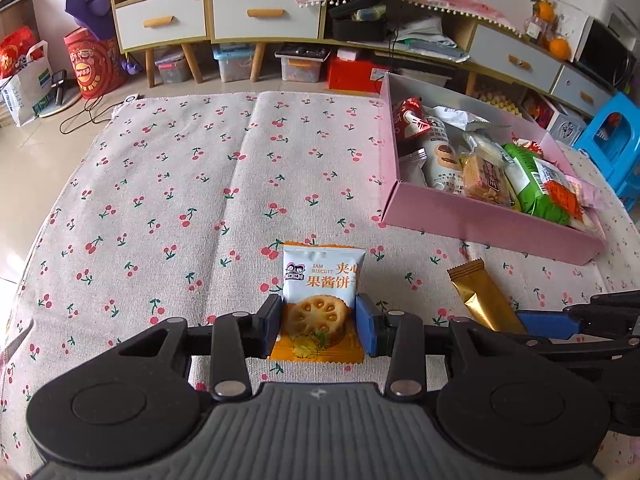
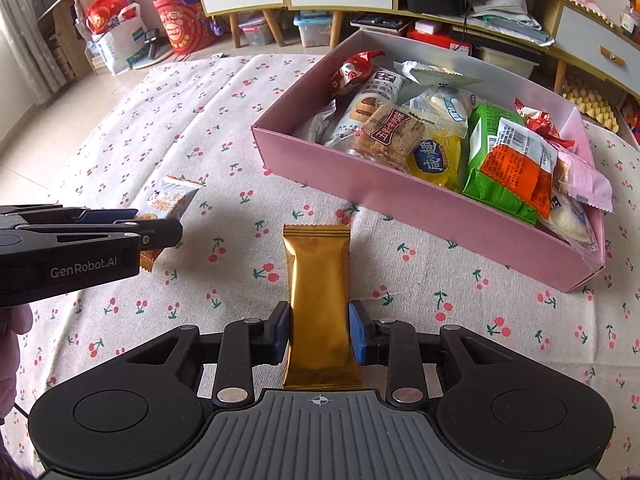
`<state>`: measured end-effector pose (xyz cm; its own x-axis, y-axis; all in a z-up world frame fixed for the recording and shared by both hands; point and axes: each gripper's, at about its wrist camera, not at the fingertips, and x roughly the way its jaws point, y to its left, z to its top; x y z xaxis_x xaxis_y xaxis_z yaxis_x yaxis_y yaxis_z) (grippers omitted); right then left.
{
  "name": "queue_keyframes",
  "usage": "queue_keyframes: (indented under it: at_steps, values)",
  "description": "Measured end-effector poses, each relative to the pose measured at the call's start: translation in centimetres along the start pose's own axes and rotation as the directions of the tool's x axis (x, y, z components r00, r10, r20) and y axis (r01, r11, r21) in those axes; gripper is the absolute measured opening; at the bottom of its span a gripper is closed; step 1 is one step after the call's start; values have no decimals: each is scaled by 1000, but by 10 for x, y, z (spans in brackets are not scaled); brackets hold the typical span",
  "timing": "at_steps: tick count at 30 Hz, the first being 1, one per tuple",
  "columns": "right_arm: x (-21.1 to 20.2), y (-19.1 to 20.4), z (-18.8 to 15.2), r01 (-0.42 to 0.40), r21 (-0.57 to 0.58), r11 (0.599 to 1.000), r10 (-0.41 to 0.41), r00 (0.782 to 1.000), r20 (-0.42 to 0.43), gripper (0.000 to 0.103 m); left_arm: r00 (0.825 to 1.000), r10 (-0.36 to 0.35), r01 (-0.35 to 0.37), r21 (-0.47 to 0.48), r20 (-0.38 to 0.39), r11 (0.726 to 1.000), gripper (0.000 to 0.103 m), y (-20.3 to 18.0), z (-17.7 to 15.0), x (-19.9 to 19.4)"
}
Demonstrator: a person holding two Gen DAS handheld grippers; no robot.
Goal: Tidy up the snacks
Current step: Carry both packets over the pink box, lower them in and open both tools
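Observation:
My left gripper [image 1: 318, 326] is shut on a white and orange jam biscuit packet [image 1: 320, 296], held just above the cherry-print cloth; it also shows in the right wrist view [image 2: 170, 200]. My right gripper [image 2: 319, 332] is shut on a gold foil snack bar [image 2: 318, 280], which also shows in the left wrist view [image 1: 482, 298]. A pink box [image 2: 400, 196] holding several snack packets stands ahead to the right of both grippers, and shows in the left wrist view [image 1: 480, 224]. The left gripper [image 2: 160, 232] is to the left of the right one.
The cherry-print cloth [image 1: 180, 180] covers the table. Behind it stand cabinets with drawers [image 1: 264, 12], storage bins on the floor, red bags [image 1: 94, 64] and a blue stool [image 1: 616, 140] at right.

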<state>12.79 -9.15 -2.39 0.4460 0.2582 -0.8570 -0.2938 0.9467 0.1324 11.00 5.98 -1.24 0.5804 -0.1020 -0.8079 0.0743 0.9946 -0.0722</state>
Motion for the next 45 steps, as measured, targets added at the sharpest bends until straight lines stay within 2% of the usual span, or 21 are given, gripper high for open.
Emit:
queue_keyframes:
  at_steps: [10,22,26,30,35,45]
  values:
    - [-17,-21,1,-40,90,995,39,999,11,29,1000,-23,23,5,9,1000,36,-9,5,-4]
    - [-43,-50,6,-116,219,969,109,993,42,29,998,-56,56,2,24,998,36,-21,14,-6]
    - [-58,-61,15,-156,251,955,139,987,82,29,997,-77,77,-14,28,997,36,-23,19,-6]
    - [-63,-80,34,-128,293,948,97,988,118,29,996,-90,91,-27,29,996,36,-25,22,-3]
    - [-50,-112,67,-87,363,928,38,989,141,29,994,-109,109,-34,21,993,36,-33,25,1]
    - [-13,-149,115,-29,444,896,-32,991,130,29,990,-139,141,-68,24,988,36,-37,30,2]
